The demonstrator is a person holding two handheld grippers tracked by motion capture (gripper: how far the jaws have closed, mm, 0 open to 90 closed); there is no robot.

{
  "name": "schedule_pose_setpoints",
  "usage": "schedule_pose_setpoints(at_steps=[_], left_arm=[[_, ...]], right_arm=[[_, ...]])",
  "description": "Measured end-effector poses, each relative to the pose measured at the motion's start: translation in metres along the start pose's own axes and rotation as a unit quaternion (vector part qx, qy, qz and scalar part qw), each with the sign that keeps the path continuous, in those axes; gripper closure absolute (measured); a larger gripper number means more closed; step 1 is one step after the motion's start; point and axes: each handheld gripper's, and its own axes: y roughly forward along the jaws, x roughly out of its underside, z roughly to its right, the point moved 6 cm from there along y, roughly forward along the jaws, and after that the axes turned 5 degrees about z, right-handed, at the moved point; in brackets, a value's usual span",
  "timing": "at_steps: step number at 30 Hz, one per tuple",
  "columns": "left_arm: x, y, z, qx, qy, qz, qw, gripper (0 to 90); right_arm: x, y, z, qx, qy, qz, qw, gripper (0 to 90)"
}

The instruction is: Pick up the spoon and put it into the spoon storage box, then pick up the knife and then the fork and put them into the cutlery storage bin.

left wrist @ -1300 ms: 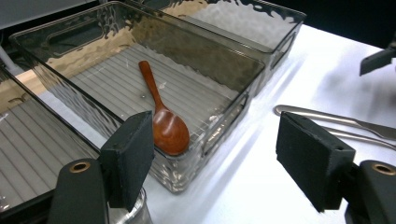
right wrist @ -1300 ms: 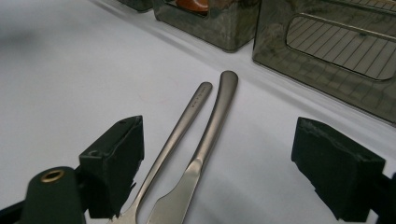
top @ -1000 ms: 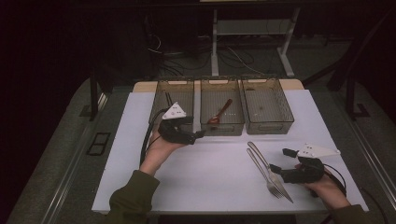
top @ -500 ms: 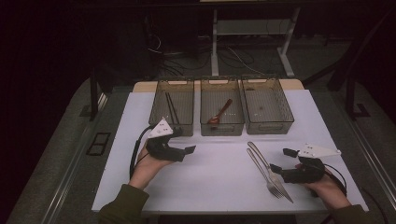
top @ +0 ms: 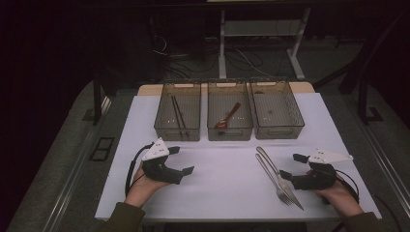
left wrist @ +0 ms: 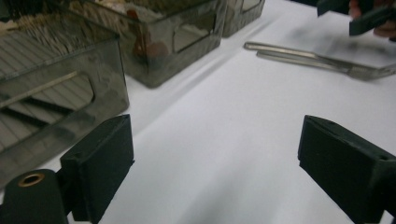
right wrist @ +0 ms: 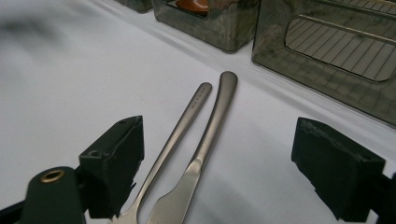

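While both grippers rest low on the white table [top: 217, 183], neither holds anything. The right gripper [top: 293, 166] stands wide open with its jaws straddling the fork [right wrist: 175, 128] and the knife [right wrist: 205, 140], which lie side by side, nearly touching, directly between its pads and running away from it toward the bins. The left gripper [top: 183, 160] has just been opening its jaws; they stand wide with nothing between them but bare table, as the left gripper view shows.

Beyond the right gripper's jaws sits the empty bin [right wrist: 336, 51], just past the handle tips. To its left is the middle bin holding a red-brown spoon [top: 228, 116], and furthest from the right gripper, just ahead of the left one, is the bin with chopsticks [top: 178, 114].

My judgement is that the main risk lies in how close the fork and knife are. If the right jaws close where they stand, they would likely catch both pieces at once, or pinch one and shove the other askew. Thin, smooth metal lying flat also gives the pads little to bite, so a piece could slip or swing out while lifted. A long piece carried low could strike the bin's near wall.
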Motion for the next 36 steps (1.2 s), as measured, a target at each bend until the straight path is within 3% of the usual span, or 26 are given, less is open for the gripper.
schedule_pose_setpoints(at_steps=[6,10,20,27,31,36], left_arm=[[0.011,-0.005,0.005,0.001,0.001,-0.001,1.0,4.4],[0.016,-0.009,0.006,0.001,-0.01,0.001,1.0,0.9],[0.025,-0.009,0.006,0.002,-0.016,-0.014,0.9998,0.0],[0.026,-0.008,0.005,0.006,-0.024,-0.017,0.9996,0.0],[0.026,-0.009,0.007,0.004,-0.019,-0.017,0.9997,0.0],[0.026,-0.008,0.006,0.004,-0.019,-0.018,0.9996,0.0]], right_arm=[[0.0,0.0,0.0,-0.001,0.001,-0.002,1.0,16.4],[0.0,-0.001,-0.001,-0.003,0.003,-0.009,0.9999,16.4],[-0.004,-0.002,-0.01,-0.028,-0.006,-0.038,0.9988,16.6],[-0.003,0.0,-0.012,-0.038,0.011,-0.054,0.9977,37.4],[-0.001,0.001,-0.014,-0.057,0.02,-0.068,0.9959,50.9],[0.001,0.003,-0.015,-0.06,0.023,-0.079,0.9949,61.7]])
